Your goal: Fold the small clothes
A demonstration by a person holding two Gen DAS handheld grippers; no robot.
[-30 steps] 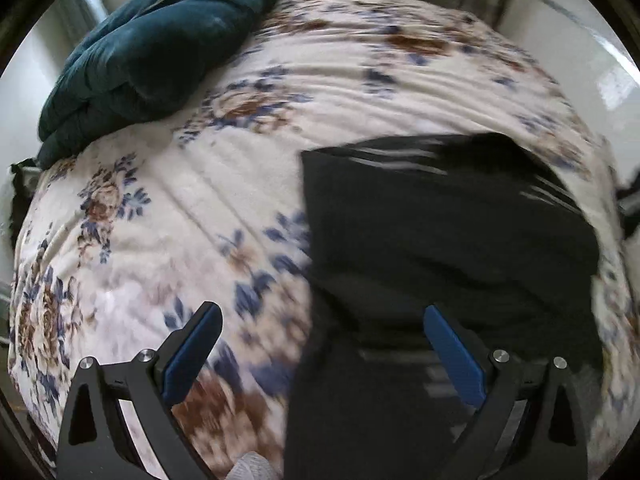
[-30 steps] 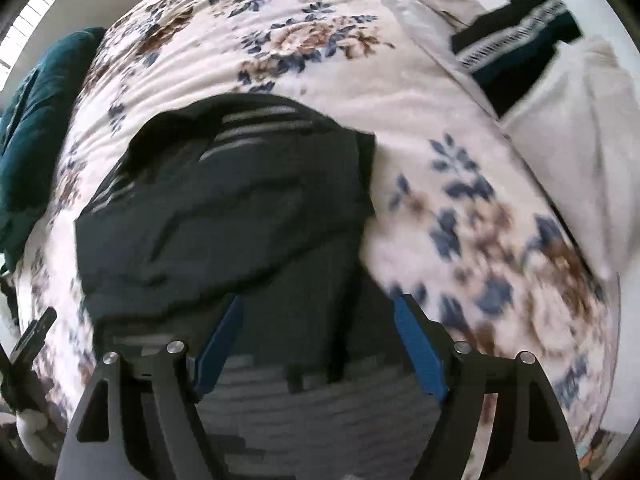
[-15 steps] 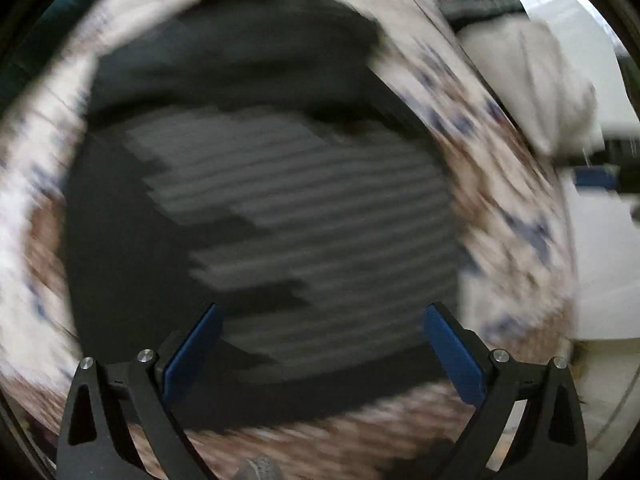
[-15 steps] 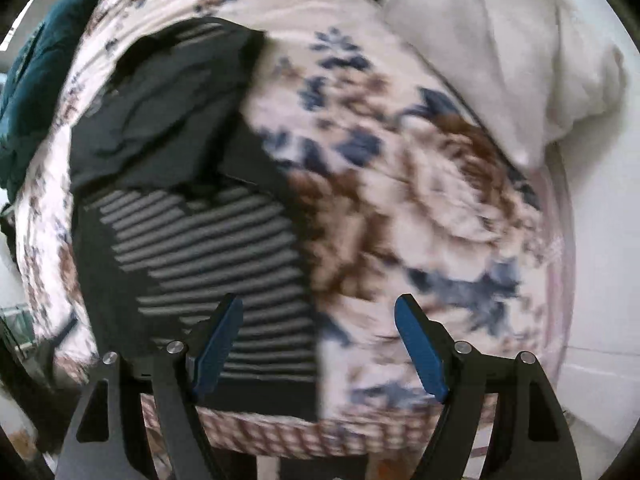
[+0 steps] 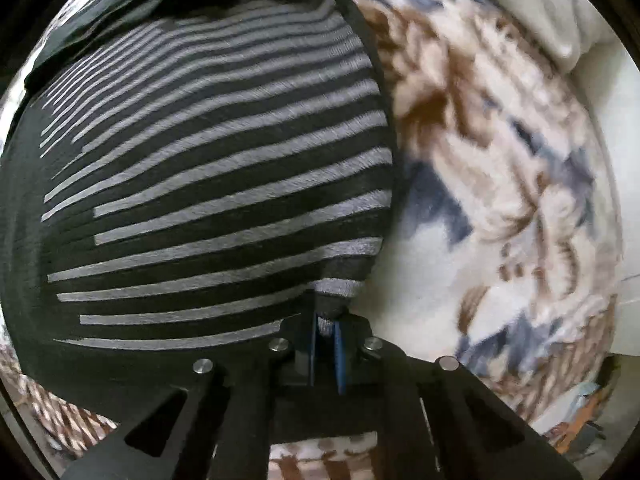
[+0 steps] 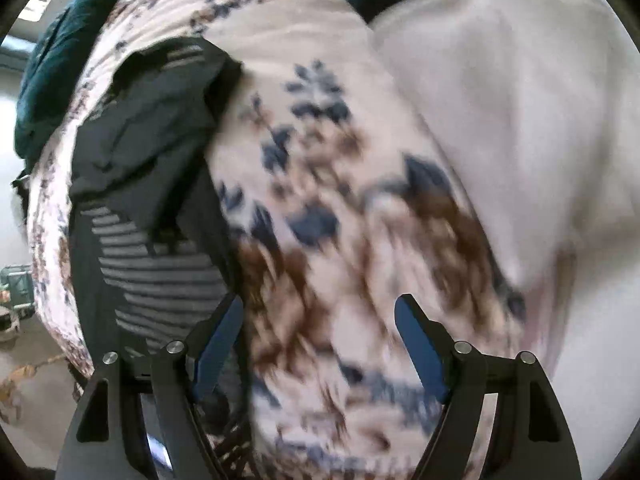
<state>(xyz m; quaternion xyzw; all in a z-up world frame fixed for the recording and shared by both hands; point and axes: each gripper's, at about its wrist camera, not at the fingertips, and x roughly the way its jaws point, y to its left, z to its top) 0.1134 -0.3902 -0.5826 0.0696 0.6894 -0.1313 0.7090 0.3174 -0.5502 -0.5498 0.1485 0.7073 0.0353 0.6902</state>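
Pinching a corner of the striped garment (image 5: 208, 184) at the bottom centre of its view, the left hand-held gripper (image 5: 326, 344) has its jaws shut on the knit, likely to lift that lower right corner for a fold. Beyond it the garment lies spread over the floral bed (image 5: 500, 184), filling the left and middle of the frame, its dark part folded over at the top. In the right wrist view the right hand-held gripper (image 6: 318, 344) stands wide, holding nothing, above bare bedding, just right of the garment's edge at lower left; probably waiting to take a second corner. Farther off lie one cream cloth (image 6: 520, 120) at upper right and one teal pillow (image 6: 52, 80) at upper left. One garment is being worked, with two grippers.
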